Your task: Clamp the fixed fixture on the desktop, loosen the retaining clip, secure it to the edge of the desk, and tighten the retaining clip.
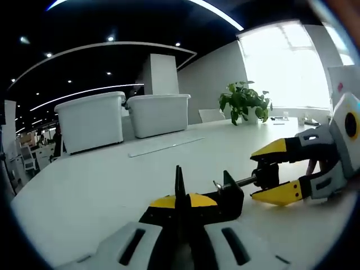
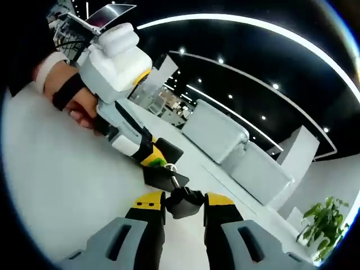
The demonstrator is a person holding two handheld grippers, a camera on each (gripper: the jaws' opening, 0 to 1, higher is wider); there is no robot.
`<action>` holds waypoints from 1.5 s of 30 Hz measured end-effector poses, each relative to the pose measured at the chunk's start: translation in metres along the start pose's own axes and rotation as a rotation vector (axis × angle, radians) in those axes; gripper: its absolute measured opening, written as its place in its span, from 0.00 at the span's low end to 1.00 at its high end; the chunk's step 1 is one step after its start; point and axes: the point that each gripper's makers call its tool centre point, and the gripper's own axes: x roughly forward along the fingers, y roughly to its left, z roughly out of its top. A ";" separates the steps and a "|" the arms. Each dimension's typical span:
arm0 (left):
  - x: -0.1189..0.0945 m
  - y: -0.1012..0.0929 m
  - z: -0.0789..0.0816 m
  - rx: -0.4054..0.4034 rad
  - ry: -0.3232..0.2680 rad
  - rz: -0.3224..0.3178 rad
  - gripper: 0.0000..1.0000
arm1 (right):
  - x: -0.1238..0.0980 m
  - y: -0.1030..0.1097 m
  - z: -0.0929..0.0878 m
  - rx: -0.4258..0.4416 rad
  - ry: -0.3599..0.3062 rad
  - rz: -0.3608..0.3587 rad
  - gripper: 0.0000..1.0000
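Observation:
A black clamp fixture (image 1: pixel 228 196) sits low over the white desk (image 1: pixel 84 191). My left gripper (image 1: pixel 179 198) is shut on the clamp's body, its yellow tips pressed together on the black frame. A threaded screw (image 1: pixel 243 181) runs right from the clamp to a black knob (image 1: pixel 268 174). My right gripper (image 1: pixel 254 175) comes in from the right and is shut on that knob. In the right gripper view the knob (image 2: pixel 183 203) lies between my right gripper's (image 2: pixel 184 198) yellow-tipped jaws. Beyond it, the left gripper (image 2: pixel 154 159) holds the clamp (image 2: pixel 163 173), with a person's hand (image 2: pixel 79 107) behind.
Two large white bins (image 1: pixel 90 121) (image 1: pixel 160 112) stand at the back of the desk. A potted plant (image 1: pixel 244 101) is by the bright window on the right. A long flat strip (image 1: pixel 163 146) lies on the desk in front of the bins.

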 end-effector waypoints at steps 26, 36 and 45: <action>-0.006 -0.006 -0.001 0.032 -0.006 -0.022 0.05 | 0.001 0.004 -0.015 1.218 0.136 0.217 0.27; -0.001 -0.003 0.000 0.034 -0.006 -0.019 0.05 | -0.005 0.004 -0.011 1.190 0.117 0.230 0.25; -0.001 -0.002 0.000 0.025 -0.004 -0.014 0.05 | -0.003 0.003 -0.007 0.627 0.046 0.134 0.24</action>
